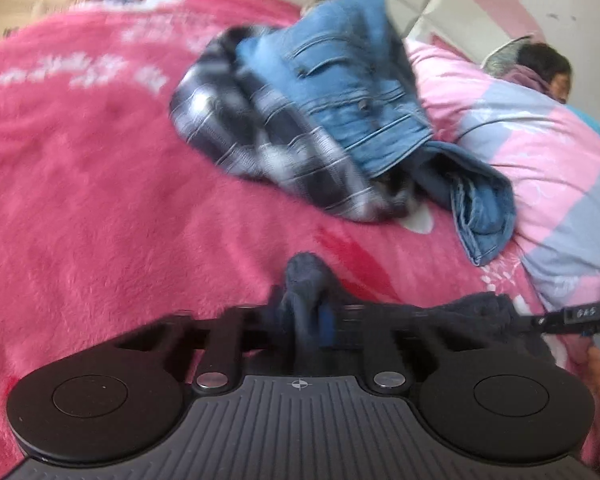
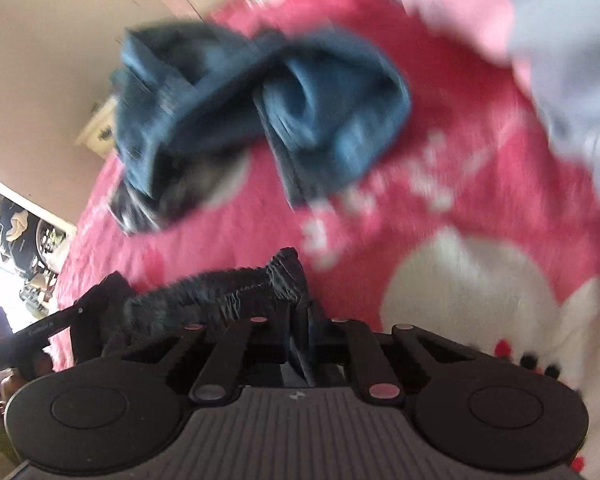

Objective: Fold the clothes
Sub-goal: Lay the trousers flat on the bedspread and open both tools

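A fuzzy pink-red fleece blanket with white lettering (image 1: 100, 168) covers the bed where the folding is only getting started. Along its far side lies a pink-and-grey patterned quilt (image 1: 540, 152), with a person's head showing just beyond it.

In the middle of the blanket sits an unfolded heap: a faded blue denim jacket with stitched pockets (image 1: 352, 80) draped over a dark navy-and-white plaid shirt (image 1: 260, 140), and a blue denim piece doubled over itself (image 1: 480, 216) touching the heap's near edge. None of these looks neatly folded, so most of the work appears to remain.

The piece in hand is a dark navy knitted garment with a gathered elastic edge (image 2: 220, 296), stretched low over the blanket's near side between the two tools. The left gripper (image 1: 306, 320) has its jaws closed on a bunched corner of it; the right gripper (image 2: 300, 332) is likewise clamped on the elastic edge. It seems ready to be spread or doubled over.

No basket, drawer or other container for clothes is visible.
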{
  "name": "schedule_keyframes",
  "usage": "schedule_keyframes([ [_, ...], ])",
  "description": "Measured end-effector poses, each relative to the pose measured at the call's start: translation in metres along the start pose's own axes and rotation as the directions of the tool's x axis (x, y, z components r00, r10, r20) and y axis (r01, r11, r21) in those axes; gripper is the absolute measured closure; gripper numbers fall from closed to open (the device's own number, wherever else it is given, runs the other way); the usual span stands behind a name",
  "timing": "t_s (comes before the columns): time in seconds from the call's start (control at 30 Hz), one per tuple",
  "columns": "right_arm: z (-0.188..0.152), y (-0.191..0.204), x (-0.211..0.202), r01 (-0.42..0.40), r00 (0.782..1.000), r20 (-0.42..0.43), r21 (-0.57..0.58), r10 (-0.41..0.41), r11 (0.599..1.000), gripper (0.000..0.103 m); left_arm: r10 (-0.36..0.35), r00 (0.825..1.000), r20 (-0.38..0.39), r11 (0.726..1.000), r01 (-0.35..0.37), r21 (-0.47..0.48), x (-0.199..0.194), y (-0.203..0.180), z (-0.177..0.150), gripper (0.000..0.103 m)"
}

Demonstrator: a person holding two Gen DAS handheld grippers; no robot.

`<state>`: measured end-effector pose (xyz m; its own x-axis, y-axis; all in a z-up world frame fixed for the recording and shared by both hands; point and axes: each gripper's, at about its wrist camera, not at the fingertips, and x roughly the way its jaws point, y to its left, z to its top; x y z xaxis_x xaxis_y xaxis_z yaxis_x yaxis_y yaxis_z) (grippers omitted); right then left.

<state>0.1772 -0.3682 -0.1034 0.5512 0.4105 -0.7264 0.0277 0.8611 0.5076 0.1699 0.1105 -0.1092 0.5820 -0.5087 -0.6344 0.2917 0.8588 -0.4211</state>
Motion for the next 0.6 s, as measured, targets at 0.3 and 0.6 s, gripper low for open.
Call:
schedule_keyframes([
  [0.3, -0.011, 0.031, -0.001, 0.043, 0.978, 0.209, -0.106, -0.02, 0.993, 0.094, 0.047, 0.974, 0.22, 0.999, -0.043, -0.02, -0.037, 0.012, -0.01, 0.098],
  [0.6, -0.002, 0.041, 0.047, 0.168, 0.972, 0.197, -0.196, -0.13, 0.966, 0.095, 0.171, 0.966, 0.194, 0.984, -0.178, 0.018, -0.011, 0.022, -0.017, 0.097],
])
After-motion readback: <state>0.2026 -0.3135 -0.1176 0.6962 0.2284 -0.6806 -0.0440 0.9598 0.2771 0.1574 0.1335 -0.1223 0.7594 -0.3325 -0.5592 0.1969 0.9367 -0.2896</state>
